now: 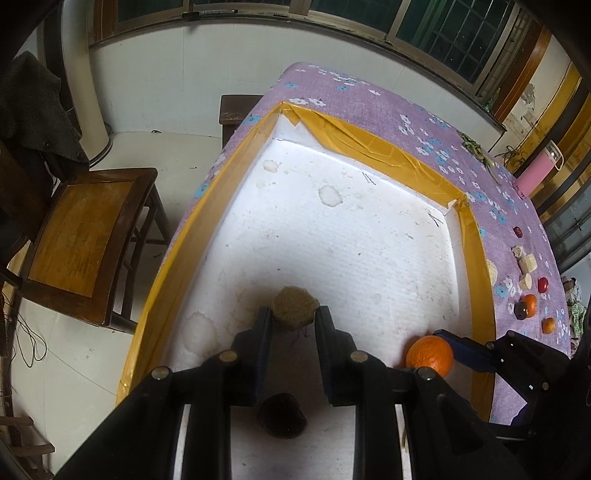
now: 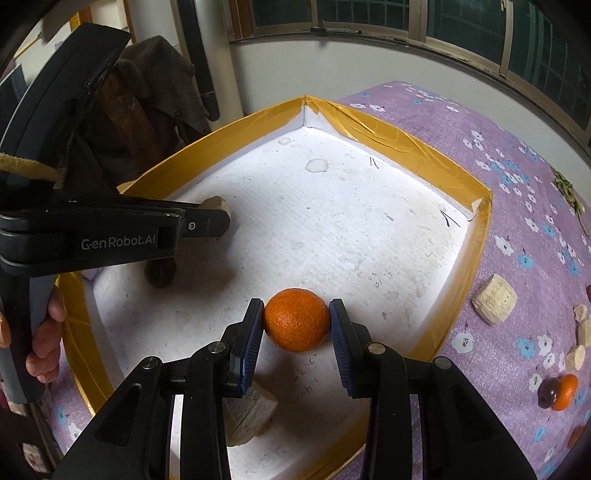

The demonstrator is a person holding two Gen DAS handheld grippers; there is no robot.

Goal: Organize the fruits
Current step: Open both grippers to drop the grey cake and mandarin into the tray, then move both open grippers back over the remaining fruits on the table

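Right wrist: gripper (image 2: 296, 320) clamps orange (image 2: 296, 319).

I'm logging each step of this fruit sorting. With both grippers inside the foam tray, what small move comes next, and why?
Probably open the right gripper and release the orange: it is pinched between the pads low over the white foam tray, seemingly resting on its floor. The left gripper, clamping a tan chunk, could follow.

A wooden chair (image 1: 86, 240) stands left on the pale floor (image 1: 177, 155); barred windows (image 1: 436, 26) top the far white wall (image 1: 207, 62)
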